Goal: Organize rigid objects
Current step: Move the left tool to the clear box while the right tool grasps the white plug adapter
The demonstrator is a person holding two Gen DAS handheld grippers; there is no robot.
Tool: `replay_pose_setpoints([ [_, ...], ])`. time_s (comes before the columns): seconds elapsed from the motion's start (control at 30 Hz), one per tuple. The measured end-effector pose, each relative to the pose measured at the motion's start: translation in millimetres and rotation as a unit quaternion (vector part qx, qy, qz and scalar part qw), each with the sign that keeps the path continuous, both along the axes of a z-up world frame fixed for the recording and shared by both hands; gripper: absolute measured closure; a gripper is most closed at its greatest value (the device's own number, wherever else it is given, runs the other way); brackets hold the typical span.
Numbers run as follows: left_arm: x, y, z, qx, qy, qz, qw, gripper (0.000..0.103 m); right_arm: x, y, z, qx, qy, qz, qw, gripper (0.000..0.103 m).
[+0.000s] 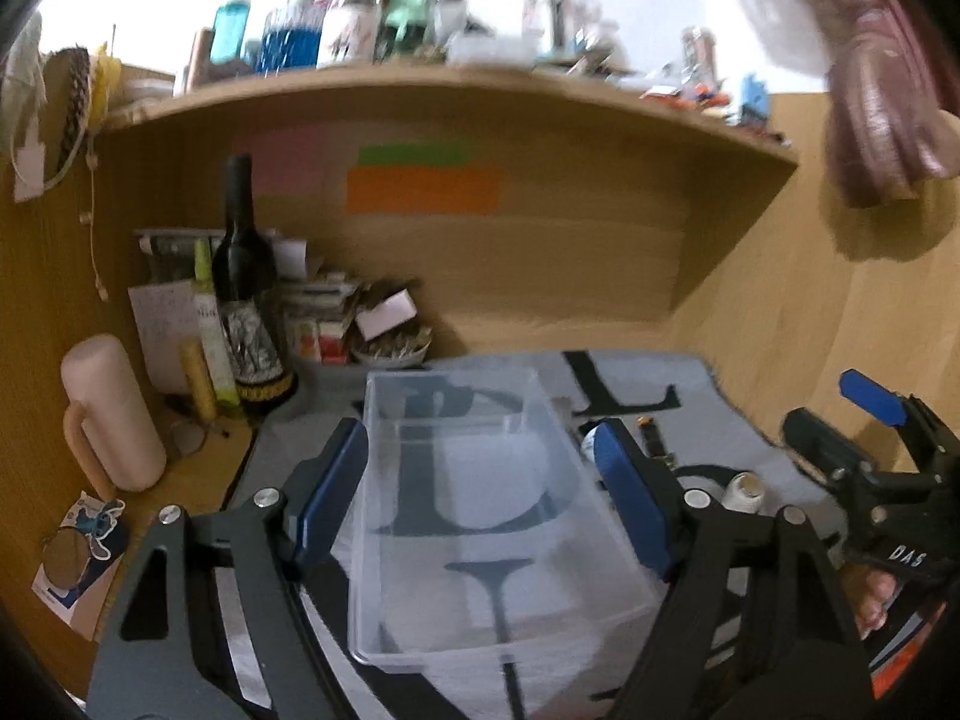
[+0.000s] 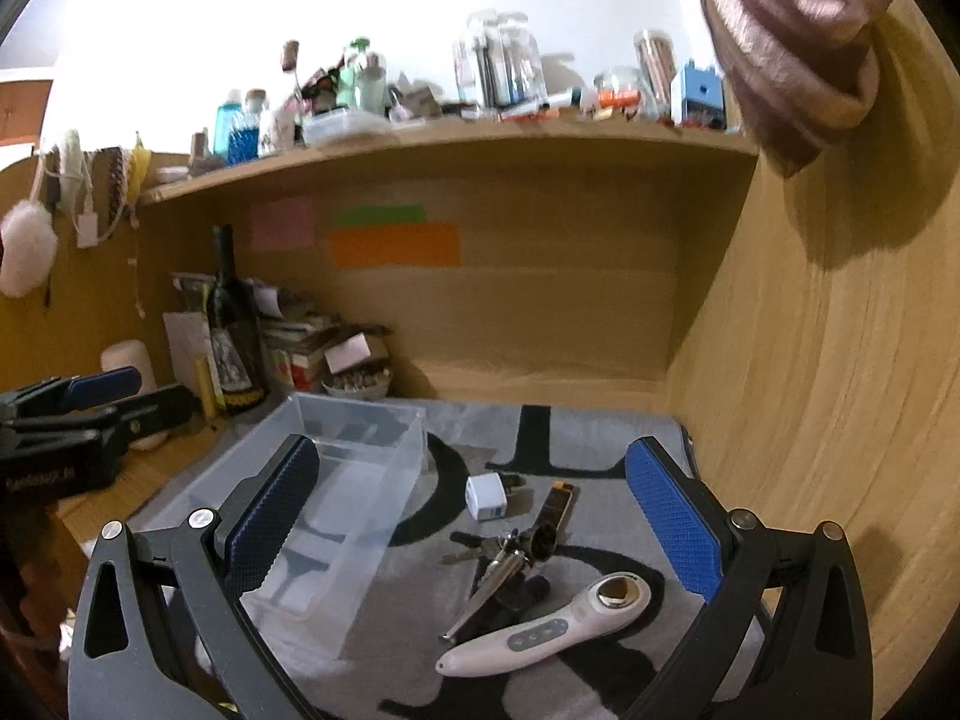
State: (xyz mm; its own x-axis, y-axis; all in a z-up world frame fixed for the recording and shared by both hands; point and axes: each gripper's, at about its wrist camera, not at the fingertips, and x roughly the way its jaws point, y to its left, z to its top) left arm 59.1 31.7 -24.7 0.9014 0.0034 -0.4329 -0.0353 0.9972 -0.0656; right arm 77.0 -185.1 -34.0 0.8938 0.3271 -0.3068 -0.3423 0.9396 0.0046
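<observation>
We see the clear rectangular plastic bin (image 1: 498, 510) standing open-topped on the grey mat with black letters (image 2: 600, 438), nothing in it, so its mouth is free from above; the left gripper (image 1: 480, 498) straddles it with blue pads spread wide on both sides. Behind the bin, the dark wine bottle (image 1: 243, 294), the pale pink cylindrical mug (image 1: 111, 414) and a heap of small boxes (image 1: 318, 324) block the back-left corner; the wooden shelf (image 2: 456, 147) caps the headroom there. Under the right gripper (image 2: 474, 516), jaws wide apart, the mat is crowded: white cube charger (image 2: 486, 497), bunch of keys (image 2: 480, 546), white handheld device (image 2: 540, 630); bare mat lies beyond them toward the wooden side wall (image 2: 810, 390).
</observation>
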Motion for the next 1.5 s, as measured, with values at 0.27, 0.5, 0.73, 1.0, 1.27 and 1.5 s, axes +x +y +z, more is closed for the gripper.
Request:
replay_pose_setpoints([
  [0.27,52.2,43.3,-25.8,-0.015,0.086,0.016,0.9961,0.047,40.7,-4.1,-14.4,-0.008,0.057,-0.008,0.998,0.025],
  [0.5,90.9,65.6,-53.7,-0.021,0.158,0.010,0.9872,0.067,75.9,-6.4,-26.8,-0.024,0.103,-0.014,0.994,0.039],
  [0.73,115.0,78.8,-74.6,-0.023,0.212,0.004,0.9769,0.080,115.4,4.0,-45.4,-0.055,0.170,0.009,0.984,0.052],
  [1.0,132.1,87.5,-88.5,-0.047,0.252,-0.021,0.9664,0.088,150.7,18.9,-62.4,-0.086,0.219,0.037,0.971,0.054],
  [1.27,133.9,86.7,-91.3,-0.053,0.255,-0.029,0.9650,0.091,195.0,45.0,-93.8,-0.139,0.273,0.060,0.950,0.054],
  [1.5,134.8,89.6,-91.3,-0.058,0.252,-0.032,0.9655,0.091,215.3,52.7,-108.6,-0.143,0.301,0.065,0.941,0.059],
])
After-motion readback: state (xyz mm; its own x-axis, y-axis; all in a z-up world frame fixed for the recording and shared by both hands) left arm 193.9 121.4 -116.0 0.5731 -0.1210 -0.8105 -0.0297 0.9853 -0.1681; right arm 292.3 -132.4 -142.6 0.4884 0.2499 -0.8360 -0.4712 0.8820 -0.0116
